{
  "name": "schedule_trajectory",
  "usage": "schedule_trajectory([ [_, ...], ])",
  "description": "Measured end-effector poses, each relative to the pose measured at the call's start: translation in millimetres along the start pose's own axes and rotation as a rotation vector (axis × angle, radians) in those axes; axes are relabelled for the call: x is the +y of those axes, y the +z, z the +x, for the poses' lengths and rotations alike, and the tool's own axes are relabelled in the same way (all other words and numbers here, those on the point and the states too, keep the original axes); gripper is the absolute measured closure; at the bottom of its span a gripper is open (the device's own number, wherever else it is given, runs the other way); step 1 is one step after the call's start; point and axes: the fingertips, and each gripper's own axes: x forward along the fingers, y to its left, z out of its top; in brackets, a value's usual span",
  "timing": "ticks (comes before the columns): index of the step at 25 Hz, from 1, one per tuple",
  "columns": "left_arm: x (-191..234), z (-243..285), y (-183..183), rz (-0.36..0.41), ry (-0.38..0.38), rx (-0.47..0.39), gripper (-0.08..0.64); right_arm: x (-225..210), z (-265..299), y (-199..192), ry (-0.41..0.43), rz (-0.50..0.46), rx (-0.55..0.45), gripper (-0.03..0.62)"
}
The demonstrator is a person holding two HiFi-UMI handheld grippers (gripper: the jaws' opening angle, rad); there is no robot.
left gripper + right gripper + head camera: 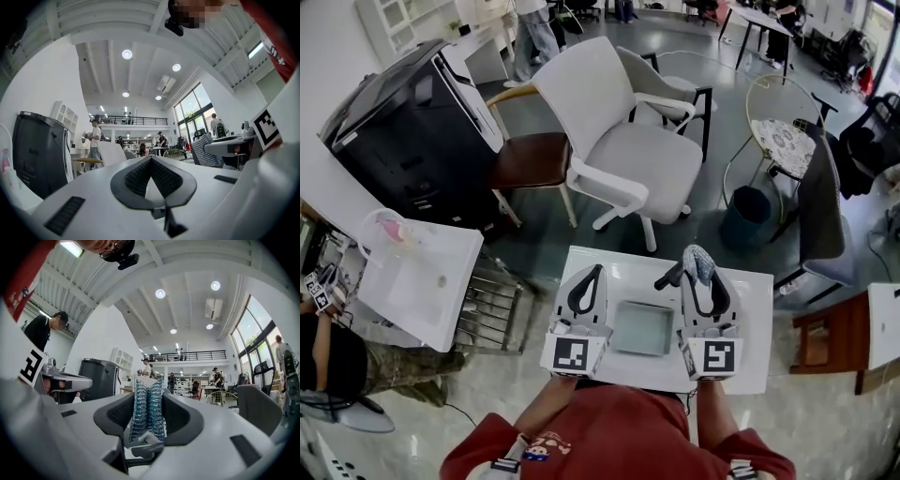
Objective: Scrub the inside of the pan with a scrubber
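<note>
A square pan (643,328) with a pale grey bottom lies on the small white table (750,319), its black handle (667,277) pointing to the far right. My right gripper (697,255) hovers over the pan's right side, shut on a blue-silver mesh scrubber (699,263). In the right gripper view the scrubber (148,408) is squeezed upright between the jaws of the right gripper (148,385). My left gripper (592,272) hangs over the pan's left side. In the left gripper view the left gripper (150,159) has its tips together with nothing between them. Both grippers point up and away from the pan.
A white armchair (628,141) stands beyond the table, with a black cabinet (403,122) at the far left. A white side table (422,281) is at the left, a blue bin (745,216) at the far right, and a wooden stool (825,342) at the right.
</note>
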Motion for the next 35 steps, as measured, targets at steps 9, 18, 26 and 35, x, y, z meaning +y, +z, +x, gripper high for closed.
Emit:
schedule_trajectory([
  [9,-2.2,3.9,-20.9,0.015,-0.023,0.117,0.552,14.3,10.9,-16.6,0.047,0.011,0.068,0.402],
  [18,9.0,-10.8,-76.1,-0.005,-0.053,0.193,0.552,58.0,5.4,-51.7,0.119,0.011,0.177,0.403],
  [26,16.1,-30.7,-104.2,-0.02,-0.056,0.24,0.552,115.2,-18.2,-106.8,0.301,-0.008,0.379,0.408],
  [35,16.4,-49.1,-123.5,-0.036,-0.044,0.254,0.552,159.7,-39.3,-211.2,0.57,-0.174,0.682,0.411],
])
